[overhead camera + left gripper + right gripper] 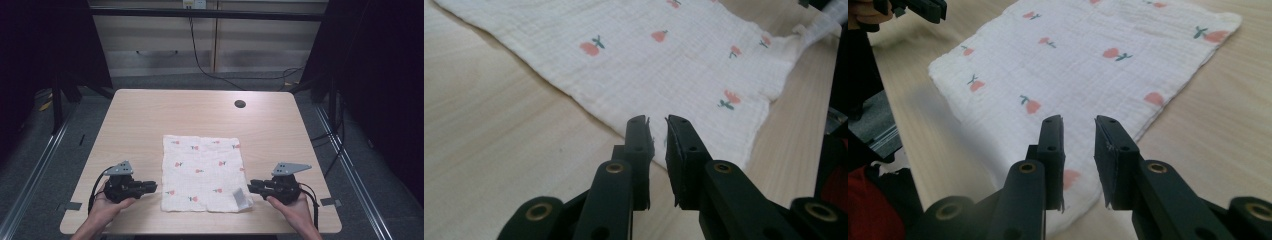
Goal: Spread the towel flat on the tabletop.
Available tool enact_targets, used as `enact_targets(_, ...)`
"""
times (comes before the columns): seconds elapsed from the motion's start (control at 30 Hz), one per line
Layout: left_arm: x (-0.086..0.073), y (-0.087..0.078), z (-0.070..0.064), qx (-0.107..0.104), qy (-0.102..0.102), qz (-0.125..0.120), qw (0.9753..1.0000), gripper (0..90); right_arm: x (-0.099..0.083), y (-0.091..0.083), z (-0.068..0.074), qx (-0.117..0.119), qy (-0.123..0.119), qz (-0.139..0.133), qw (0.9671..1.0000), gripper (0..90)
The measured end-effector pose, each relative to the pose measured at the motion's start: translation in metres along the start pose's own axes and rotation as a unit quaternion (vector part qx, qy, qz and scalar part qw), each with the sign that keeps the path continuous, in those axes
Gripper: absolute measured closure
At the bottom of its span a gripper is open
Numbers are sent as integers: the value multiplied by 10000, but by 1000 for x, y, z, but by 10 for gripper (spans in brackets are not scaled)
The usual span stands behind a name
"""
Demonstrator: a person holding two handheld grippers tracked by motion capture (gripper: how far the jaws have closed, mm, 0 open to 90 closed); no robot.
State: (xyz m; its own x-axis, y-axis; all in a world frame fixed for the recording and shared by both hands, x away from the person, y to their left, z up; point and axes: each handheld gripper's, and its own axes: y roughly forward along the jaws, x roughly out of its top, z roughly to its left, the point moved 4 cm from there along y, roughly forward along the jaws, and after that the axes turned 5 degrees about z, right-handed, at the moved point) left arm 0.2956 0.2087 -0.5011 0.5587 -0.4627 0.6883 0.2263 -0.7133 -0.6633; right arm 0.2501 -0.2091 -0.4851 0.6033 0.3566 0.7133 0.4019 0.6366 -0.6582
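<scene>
The cloth lies flat on the tabletop — left gripper and right gripper flank its near corners, jaws slightly open, gripping nothing.

Cloth on table, near edge

A light wooden table with rounded corners stood on a grey floor. Near its far right side a small round dark cable hole was cut into the top. Behind the table ran a pale wood-panelled wall, crossed by a dark horizontal bar, and a thin black cable hung down the panels and trailed along the floor. Metal rails lay along both sides of the table, with black curtains beyond them.
</scene>
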Motion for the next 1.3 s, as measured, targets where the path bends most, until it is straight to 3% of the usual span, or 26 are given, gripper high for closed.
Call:
enact_targets(0.27,35,13,21,238,-148,-121,9995,746,34,17,-21,-5,-5,-67,10000,754)
enact_targets(0.47,56,37,36,245,-185,-3,9995,720,59,50,-34,31,-80,69,9999,747)
enact_targets(0.5,58,42,39,245,-189,27,9995,725,64,62,-40,0,-82,167,9998,741)
enact_targets(0.63,60,58,48,278,-312,92,9991,718,65,80,-49,3,11,262,9997,736)
enact_targets(0.77,53,68,47,344,-191,351,9986,710,56,98,-58,-57,96,502,9987,735)
enact_targets(0.9,49,70,47,404,-24,512,9979,710,51,101,-57,-104,40,653,9978,735)
enact_targets(1.0,47,69,48,332,-41,473,9983,711,47,98,-56,-108,42,732,9972,734)
enact_targets(1.3,43,68,41,378,132,459,9981,711,37,89,-50,-21,-12,783,9969,735)
